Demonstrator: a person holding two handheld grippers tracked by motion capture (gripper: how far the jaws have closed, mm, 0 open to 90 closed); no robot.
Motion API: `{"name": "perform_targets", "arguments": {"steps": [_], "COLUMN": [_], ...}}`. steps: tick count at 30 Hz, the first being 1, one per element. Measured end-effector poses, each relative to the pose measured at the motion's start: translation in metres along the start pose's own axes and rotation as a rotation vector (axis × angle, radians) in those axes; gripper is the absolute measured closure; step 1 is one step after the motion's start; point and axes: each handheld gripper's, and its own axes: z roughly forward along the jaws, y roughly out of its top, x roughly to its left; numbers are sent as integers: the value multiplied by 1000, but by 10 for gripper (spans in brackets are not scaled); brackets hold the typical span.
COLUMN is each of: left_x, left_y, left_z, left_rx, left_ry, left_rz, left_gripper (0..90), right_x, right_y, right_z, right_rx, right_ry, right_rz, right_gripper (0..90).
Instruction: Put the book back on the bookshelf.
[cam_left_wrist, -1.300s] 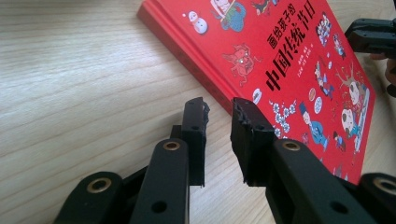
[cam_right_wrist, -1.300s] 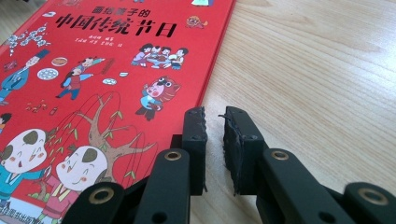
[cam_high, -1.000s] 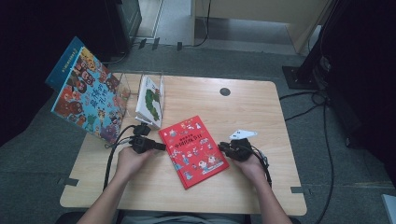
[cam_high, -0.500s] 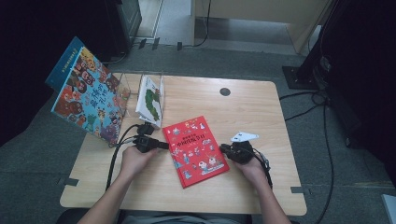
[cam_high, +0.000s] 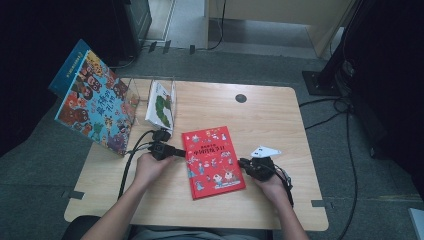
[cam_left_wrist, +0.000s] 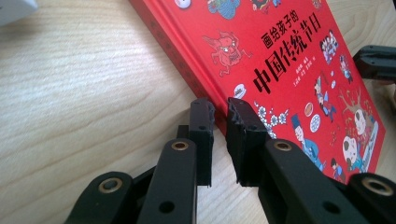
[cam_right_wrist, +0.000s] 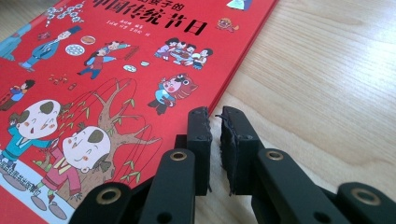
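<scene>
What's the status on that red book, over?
Left tongs and right tongs nearly shut at red book's opposite edges. Book flat on table. Nothing in the way.

The right gripper (cam_right_wrist: 214, 116) rests low over the worktop (cam_right_wrist: 327, 84), fingers (cam_right_wrist: 200, 135) nearly together at the red book's (cam_right_wrist: 116, 70) edge, pinching nothing visible.

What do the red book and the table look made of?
Red book: looks like a hardcover, glossy printed board; stiff thick edge, light sheen on the cover. Table: pale wood or wood-look laminate, matte; grain lines run across the top, can't tell which.
</scene>
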Motion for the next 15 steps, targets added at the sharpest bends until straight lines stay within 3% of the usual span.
{"name": "perform_targets", "arguments": {"steps": [15], "left_x": [-1], "left_y": [12], "left_z": [10], "left_rx": [-11], "left_ry": [-21], "left_rz": [13], "left_gripper": [808], "right_x": [2], "right_y": [-7], "right_z": [-6], "right_rx": [-13], "right_ry": [-24], "right_rz": [14], "right_gripper": [821]}}
